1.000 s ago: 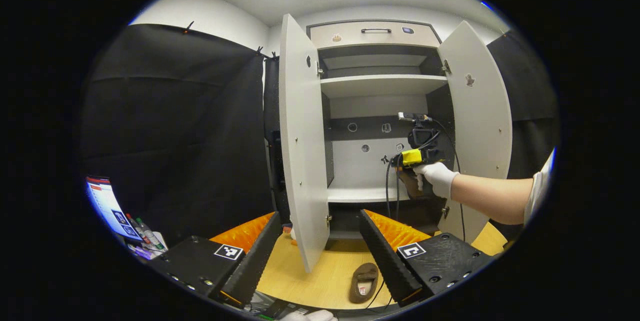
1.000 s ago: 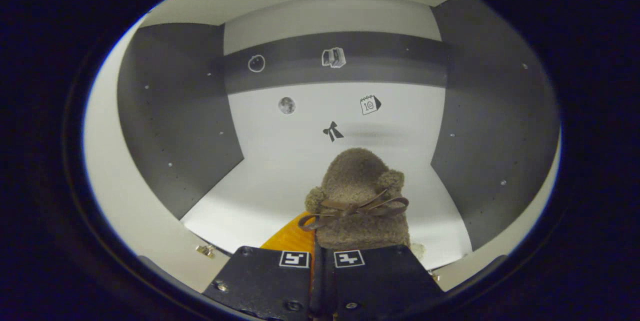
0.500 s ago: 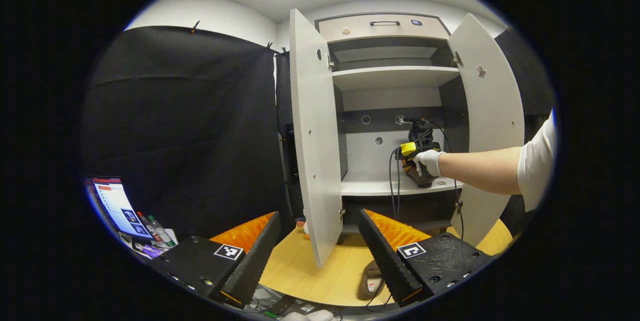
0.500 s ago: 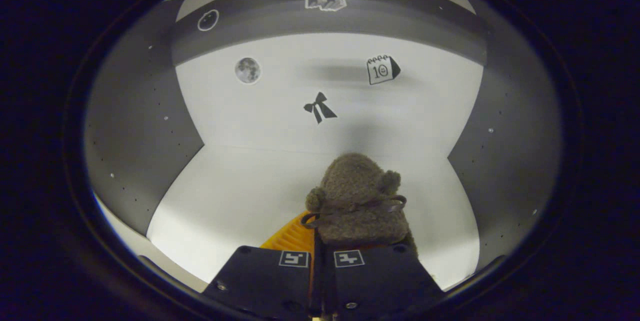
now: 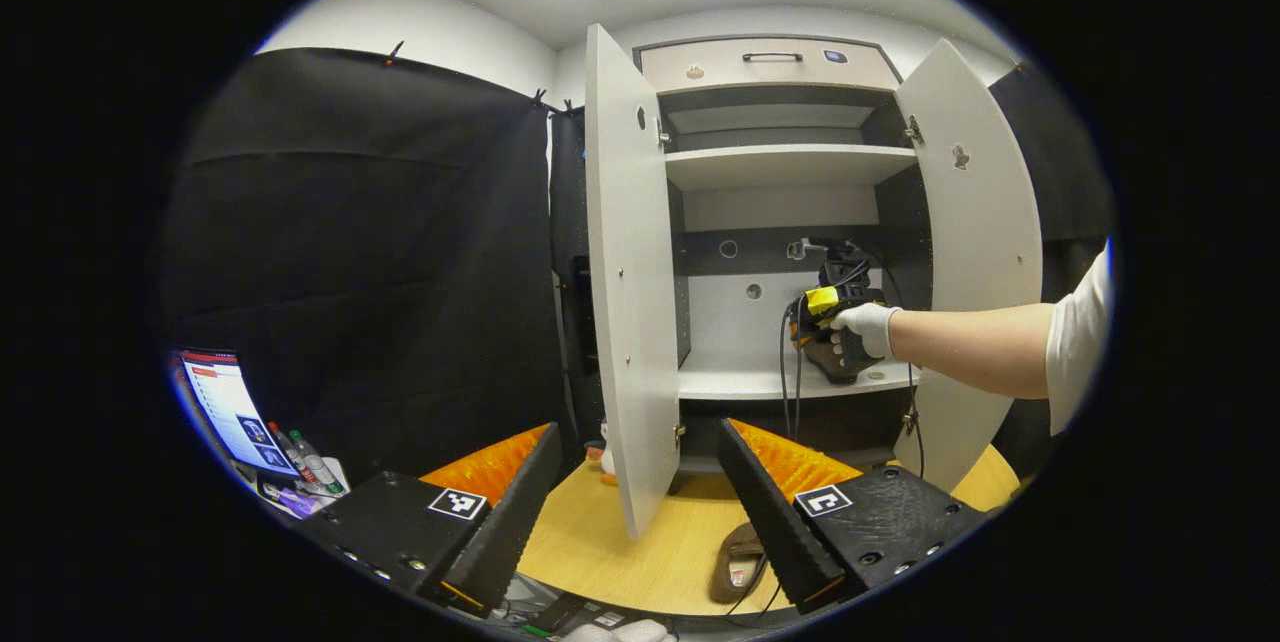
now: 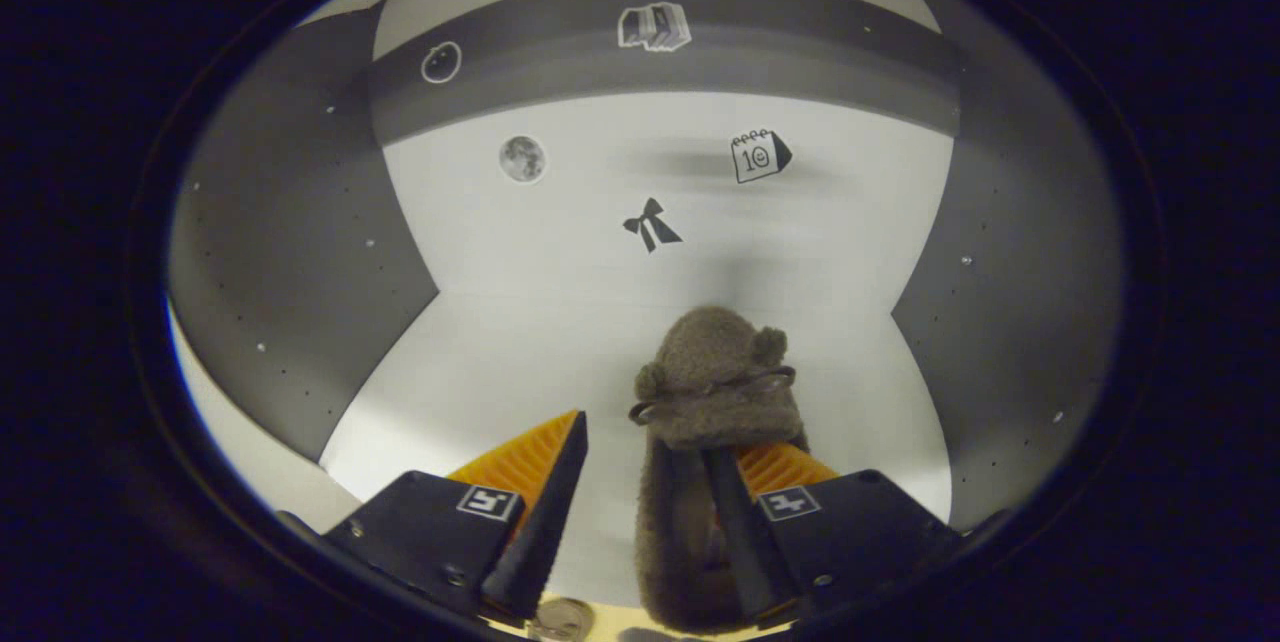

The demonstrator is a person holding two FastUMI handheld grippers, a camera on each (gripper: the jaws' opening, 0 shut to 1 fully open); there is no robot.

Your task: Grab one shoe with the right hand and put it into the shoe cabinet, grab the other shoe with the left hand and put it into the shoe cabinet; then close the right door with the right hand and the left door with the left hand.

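fuzzy brown shoe (image 6: 715, 392) on cabinet shelf (image 6: 500, 362); other shoe (image 5: 735, 562) on floor

Both tongs (image 5: 635, 512) (image 6: 645, 522) spread apart

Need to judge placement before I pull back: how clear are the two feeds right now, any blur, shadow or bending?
Left gripper view: sharp, but the fisheye bows the cabinet doors outward.
Right gripper view: dimmer and softer; the slipper is a little fuzzy, and a smeared shadow crosses the back wall near the stickers.
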